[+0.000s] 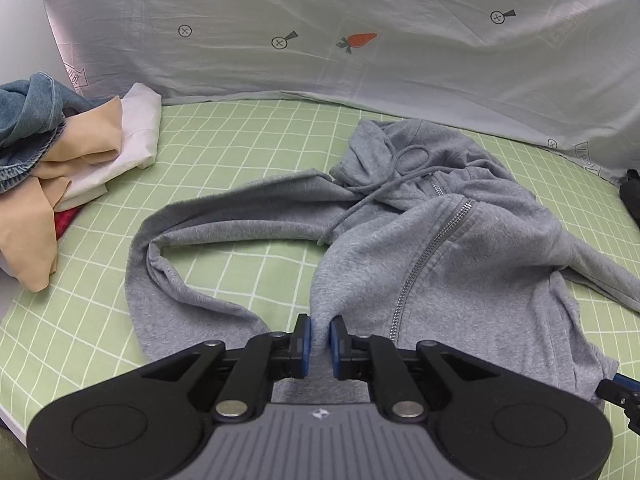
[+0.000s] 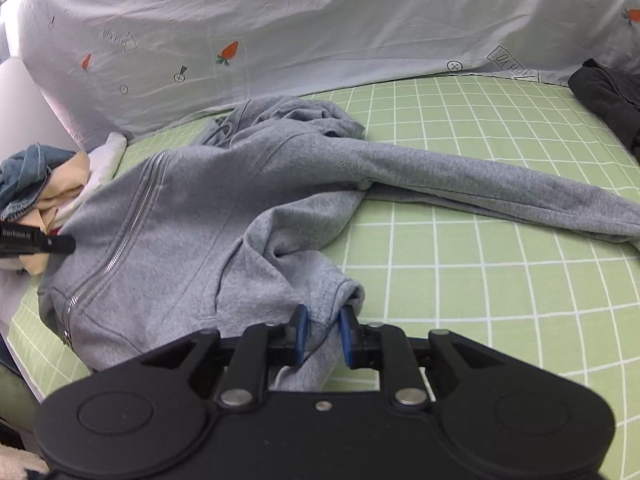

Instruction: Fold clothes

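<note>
At far left we see a heap of clothes (image 1: 48, 152), denim on top of beige and white pieces, on the green checked bed sheet (image 1: 224, 136). Our left tongs (image 1: 319, 334) are clamped on the lower hem of the grey zip hoodie (image 1: 460, 240), which lies crumpled mid-sheet with both sleeves spread. Our right tongs (image 2: 322, 330) pinch its hem corner. A dark garment (image 2: 608, 96) sits far right.

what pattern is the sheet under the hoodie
Light green sheet with a white grid, under the grey hoodie; clearest in the right wrist view.
</note>
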{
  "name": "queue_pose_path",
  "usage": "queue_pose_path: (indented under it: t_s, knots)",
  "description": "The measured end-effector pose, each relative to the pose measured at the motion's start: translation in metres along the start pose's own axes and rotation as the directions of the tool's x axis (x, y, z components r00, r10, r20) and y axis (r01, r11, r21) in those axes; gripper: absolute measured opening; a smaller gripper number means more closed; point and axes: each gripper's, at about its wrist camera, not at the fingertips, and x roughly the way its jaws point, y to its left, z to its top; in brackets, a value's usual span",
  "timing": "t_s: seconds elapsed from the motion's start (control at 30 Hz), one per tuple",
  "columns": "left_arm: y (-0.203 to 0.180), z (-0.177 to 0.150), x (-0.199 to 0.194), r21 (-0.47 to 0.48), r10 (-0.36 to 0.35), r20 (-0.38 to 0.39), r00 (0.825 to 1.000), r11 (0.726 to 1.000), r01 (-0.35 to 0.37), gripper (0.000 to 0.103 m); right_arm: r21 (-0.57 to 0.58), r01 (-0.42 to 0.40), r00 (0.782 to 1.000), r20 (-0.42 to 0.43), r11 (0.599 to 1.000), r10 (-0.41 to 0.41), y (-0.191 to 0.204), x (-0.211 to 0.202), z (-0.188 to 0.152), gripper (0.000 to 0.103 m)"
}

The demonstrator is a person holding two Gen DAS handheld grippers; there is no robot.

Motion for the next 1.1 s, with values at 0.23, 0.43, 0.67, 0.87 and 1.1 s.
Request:
queue_pose_path:
  t_s: [0.23, 0.43, 0.67, 0.87, 1.1]
  knots:
    - [0.023, -0.036, -0.002, 0.033, -0.041, -0.060, 0.997, 0.999, 0.043, 0.024, -0.151, 0.190, 0.982, 0.012, 0.970, -0.190, 0.037, -0.015, -0.018, 0.060]
    - [0.031, -0.053, -0.003, 0.064, -0.071, -0.095, 0.993, 0.995, 0.077, 0.026, -0.210, 0.268, 0.958, -0.044, 0.940, -0.283, 0.055, -0.016, -0.049, 0.077]
    - [0.037, -0.068, 0.000, 0.094, -0.087, -0.139, 0.986, 0.990, 0.101, 0.027, -0.145, 0.346, 0.930, -0.078, 0.927, -0.360, 0.052, -0.012, -0.064, 0.081]
    - [0.036, -0.078, 0.003, 0.121, -0.095, -0.175, 0.980, 0.986, 0.117, 0.027, -0.091, 0.257, 0.961, -0.082, 0.962, -0.264, 0.051, -0.003, -0.064, 0.053]
    - [0.039, -0.087, 0.001, 0.104, -0.081, -0.190, 0.978, 0.989, 0.103, 0.027, -0.007, 0.137, 0.988, -0.073, 0.991, -0.137, 0.050, 0.009, -0.040, 0.008]
